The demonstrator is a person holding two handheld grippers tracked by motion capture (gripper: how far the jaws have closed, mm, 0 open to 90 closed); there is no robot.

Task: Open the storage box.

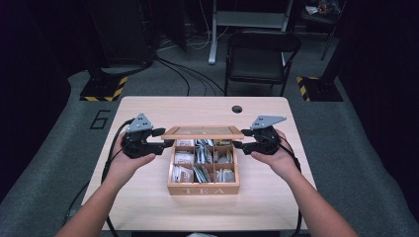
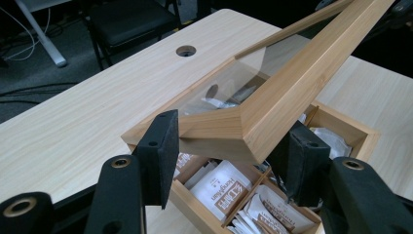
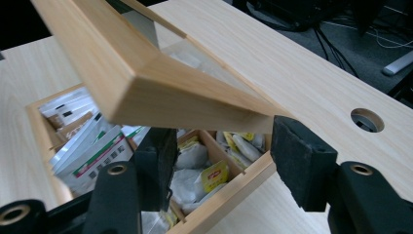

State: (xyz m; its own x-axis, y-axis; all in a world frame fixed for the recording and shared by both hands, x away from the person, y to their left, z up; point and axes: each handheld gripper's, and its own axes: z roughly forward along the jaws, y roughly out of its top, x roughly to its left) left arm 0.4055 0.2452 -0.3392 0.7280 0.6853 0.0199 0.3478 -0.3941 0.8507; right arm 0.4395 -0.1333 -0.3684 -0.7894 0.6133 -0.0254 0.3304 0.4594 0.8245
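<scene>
A wooden tea box [image 1: 203, 188] marked TEA stands mid-table, its compartments full of tea bags [image 2: 221, 187]. Its glass-paned lid [image 1: 202, 132] is raised at a slant, hinged at the far side. My left gripper [image 1: 166, 138] holds the lid's left front corner [image 2: 229, 129] between its pads [image 2: 158, 151]. My right gripper [image 1: 238, 143] has the lid's right front corner [image 3: 195, 105] at its fingertips, and one pad [image 3: 302, 156] touches the wood. Tea bags [image 3: 207, 178] show under the lid.
The box sits on a light wooden table [image 1: 148, 197] with a cable hole [image 1: 237, 109] at the far edge. A black chair [image 1: 261, 57] stands beyond the table. Cables trail off the left side.
</scene>
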